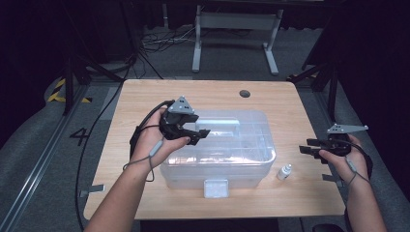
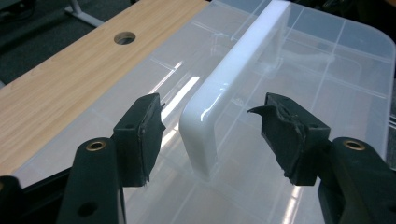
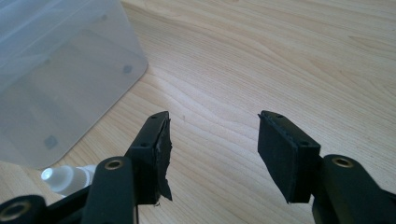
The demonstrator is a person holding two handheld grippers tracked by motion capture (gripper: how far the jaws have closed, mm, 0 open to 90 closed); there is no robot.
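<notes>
A clear plastic storage box [image 1: 251, 162] with its lid on stands in the middle of the wooden table [image 1: 145, 96]. A white handle [image 1: 220, 123] runs along the lid's top. My left gripper [image 1: 200, 135] hovers over the lid's left part. In the left gripper view its jaws [image 2: 210, 119] stand open, one on each side of the handle's near end [image 2: 201, 135], with a gap on both sides. My right gripper [image 1: 305, 146] is held at the table's right edge, open above bare wood [image 3: 212, 135] with nothing between its jaws.
A small white dropper bottle [image 1: 285, 171] lies on the table just right of the box, and it lies beside the box's corner [image 3: 56, 84] in the right gripper view [image 3: 65, 177]. The box's front latch [image 1: 215, 187] faces me. A round hole [image 1: 244, 93] sits near the table's far edge.
</notes>
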